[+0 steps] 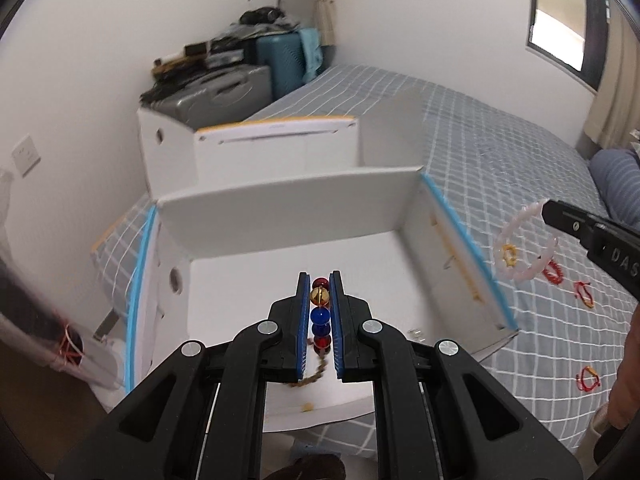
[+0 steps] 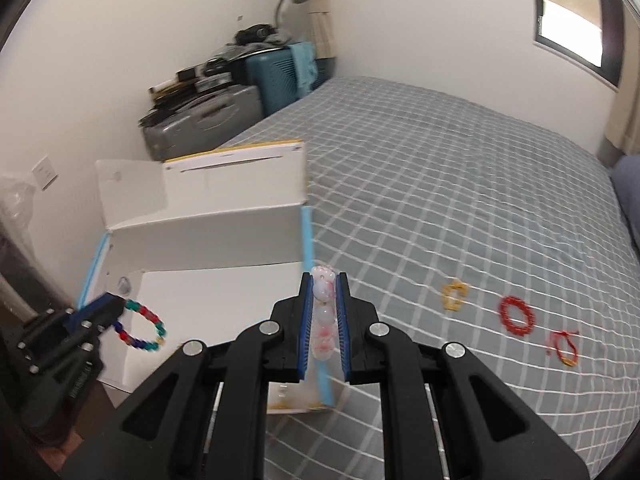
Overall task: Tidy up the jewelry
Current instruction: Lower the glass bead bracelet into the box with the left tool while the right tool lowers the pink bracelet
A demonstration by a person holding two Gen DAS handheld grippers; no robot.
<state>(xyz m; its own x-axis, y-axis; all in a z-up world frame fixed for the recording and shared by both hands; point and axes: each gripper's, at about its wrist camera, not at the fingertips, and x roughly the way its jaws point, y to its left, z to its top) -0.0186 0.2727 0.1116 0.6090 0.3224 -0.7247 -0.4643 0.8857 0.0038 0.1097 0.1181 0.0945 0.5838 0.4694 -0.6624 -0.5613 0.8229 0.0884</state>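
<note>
Left claw (image 1: 320,300) grips multicoloured bead bracelet (image 1: 321,312) over white box (image 1: 280,216); right claw (image 2: 324,312) pinches pale pink bracelet (image 2: 323,320). Red bracelets (image 2: 517,315) remain on bed (image 2: 440,184).

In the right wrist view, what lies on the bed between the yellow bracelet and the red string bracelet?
A red bead bracelet lies flat on the bed between the yellow bracelet and the red string bracelet, touching neither.

Right gripper (image 2: 324,320): jaws clamped on a pale pink-and-white beaded bracelet (image 2: 324,320). Left gripper (image 2: 114,310) (far left, blurred): grips a multicoloured beaded bracelet (image 2: 144,330) over an open white cardboard box (image 2: 208,220). On the grey checked bedspread (image 2: 440,200): yellow bracelet (image 2: 454,295), red beaded bracelet (image 2: 517,315), red cord bracelet (image 2: 565,346).
</note>
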